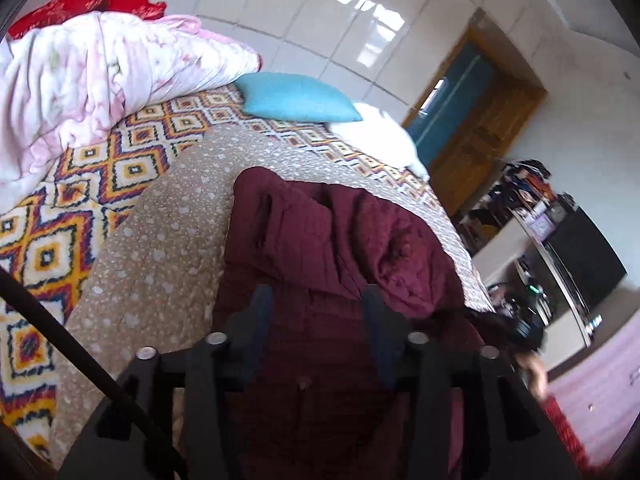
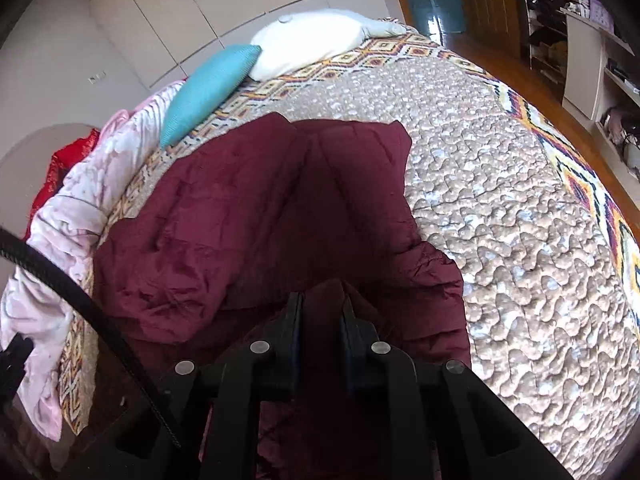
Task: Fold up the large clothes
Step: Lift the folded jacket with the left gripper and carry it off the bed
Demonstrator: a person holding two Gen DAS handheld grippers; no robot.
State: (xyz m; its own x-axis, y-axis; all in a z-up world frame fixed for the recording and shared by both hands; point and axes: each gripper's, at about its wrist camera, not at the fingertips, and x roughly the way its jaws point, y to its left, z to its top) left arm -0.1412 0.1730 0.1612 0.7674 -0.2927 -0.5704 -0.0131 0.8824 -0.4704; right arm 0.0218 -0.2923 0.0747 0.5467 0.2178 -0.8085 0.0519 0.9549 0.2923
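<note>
The bed (image 2: 520, 208) fills the room's middle, covered by a tan speckled quilt (image 1: 160, 248) over a bright diamond-patterned blanket (image 1: 60, 216). That broad soft top is likely why the work happens here: it gives a big garment room to spread. On the quilt lies the maroon padded coat (image 2: 248, 220), partly doubled over itself, with one flap raised toward the near edge. The right claw (image 2: 320, 308) is nearly closed and pinches a fold of the coat, probably to carry that flap across. The left claw (image 1: 316, 300) hangs over the coat with its 2 fingers about half apart and nothing gripped between them. A rumpled pink duvet (image 1: 80, 80) and a red cloth (image 1: 88, 4) crowd the far side of the bed, while a teal cushion (image 2: 208, 88) and a white pillow (image 2: 304, 40) sit at the head; none touches the coat, though the duvet limits spare room on that side.
</note>
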